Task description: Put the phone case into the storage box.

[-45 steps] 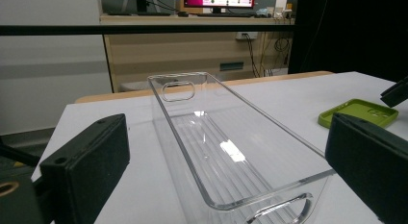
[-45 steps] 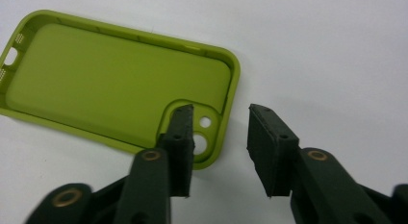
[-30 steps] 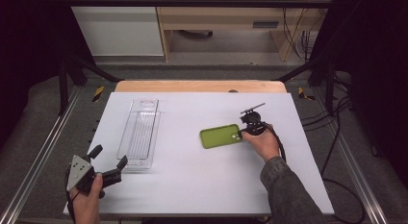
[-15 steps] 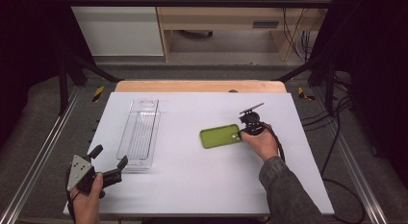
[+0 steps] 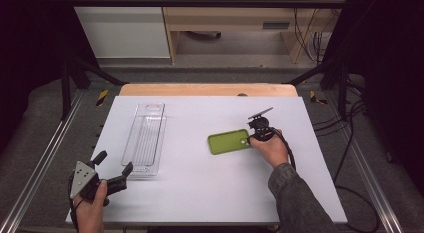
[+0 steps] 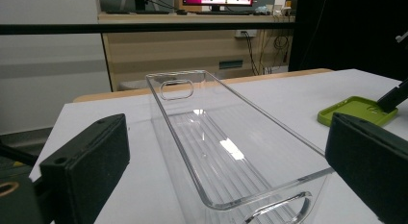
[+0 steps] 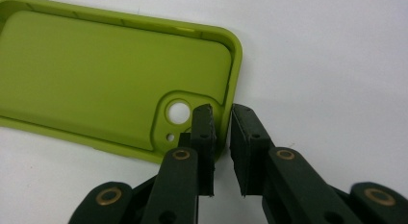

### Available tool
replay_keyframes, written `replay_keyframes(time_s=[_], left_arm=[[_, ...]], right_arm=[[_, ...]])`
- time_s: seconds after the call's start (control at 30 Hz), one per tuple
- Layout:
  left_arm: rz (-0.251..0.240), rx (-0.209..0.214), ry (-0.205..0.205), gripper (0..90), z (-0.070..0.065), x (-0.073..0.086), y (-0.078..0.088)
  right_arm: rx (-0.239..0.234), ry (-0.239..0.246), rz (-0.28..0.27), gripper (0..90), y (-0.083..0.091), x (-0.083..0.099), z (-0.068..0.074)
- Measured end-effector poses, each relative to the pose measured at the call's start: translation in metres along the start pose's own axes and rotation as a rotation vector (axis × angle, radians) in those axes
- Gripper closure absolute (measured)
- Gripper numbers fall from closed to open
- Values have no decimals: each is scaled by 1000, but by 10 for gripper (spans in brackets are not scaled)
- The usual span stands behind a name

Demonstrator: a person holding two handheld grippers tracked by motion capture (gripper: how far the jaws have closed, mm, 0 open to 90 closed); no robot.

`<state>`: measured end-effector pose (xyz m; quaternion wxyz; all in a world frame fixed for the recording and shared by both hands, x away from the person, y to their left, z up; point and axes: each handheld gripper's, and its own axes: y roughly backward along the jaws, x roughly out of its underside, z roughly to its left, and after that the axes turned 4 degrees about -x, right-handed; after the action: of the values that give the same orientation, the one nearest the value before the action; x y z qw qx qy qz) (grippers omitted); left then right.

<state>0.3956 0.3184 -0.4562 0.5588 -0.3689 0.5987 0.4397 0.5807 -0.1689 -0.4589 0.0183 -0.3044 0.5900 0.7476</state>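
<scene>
A lime green phone case lies hollow side up on the white table, right of centre. My right gripper is at its right end. In the right gripper view the jaws straddle the wall of the phone case beside the camera hole, one pad inside and one outside, and my right gripper is shut on that wall. A clear plastic tray lies lengthwise on the left. My left gripper stands wide open just short of its near end, jaws either side of the clear tray's handle end without touching it.
The table's wooden far edge borders the white top. Metal rails run along both sides, and cables hang off the right. From the left gripper view the phone case lies far right.
</scene>
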Motion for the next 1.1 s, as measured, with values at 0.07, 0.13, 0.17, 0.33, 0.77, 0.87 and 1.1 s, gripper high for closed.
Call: replay_keyframes(time_s=[0.07, 0.13, 0.17, 0.33, 0.77, 0.87, 1.1], left_arm=[[0, 0, -1, 15, 0, 0, 0], [0, -1, -1, 15, 0, 0, 0], [0, -1, -1, 15, 0, 0, 0], [1, -1, -2, 15, 0, 0, 0], [3, -2, -3, 15, 0, 0, 0], [3, -2, -4, 15, 0, 0, 0], [3, -2, -4, 15, 0, 0, 0]], right_arm=[[1, 6, -1, 789, 0, 0, 0], [5, 7, 1, 785, -1, 0, 0], [5, 1, 3, 781, -1, 0, 1], [14, 10, 6, 786, -2, 0, 2], [20, -2, 11, 788, -2, -1, 3], [16, 3, 11, 792, -1, -1, 3], [9, -14, 15, 796, -1, -1, 3]])
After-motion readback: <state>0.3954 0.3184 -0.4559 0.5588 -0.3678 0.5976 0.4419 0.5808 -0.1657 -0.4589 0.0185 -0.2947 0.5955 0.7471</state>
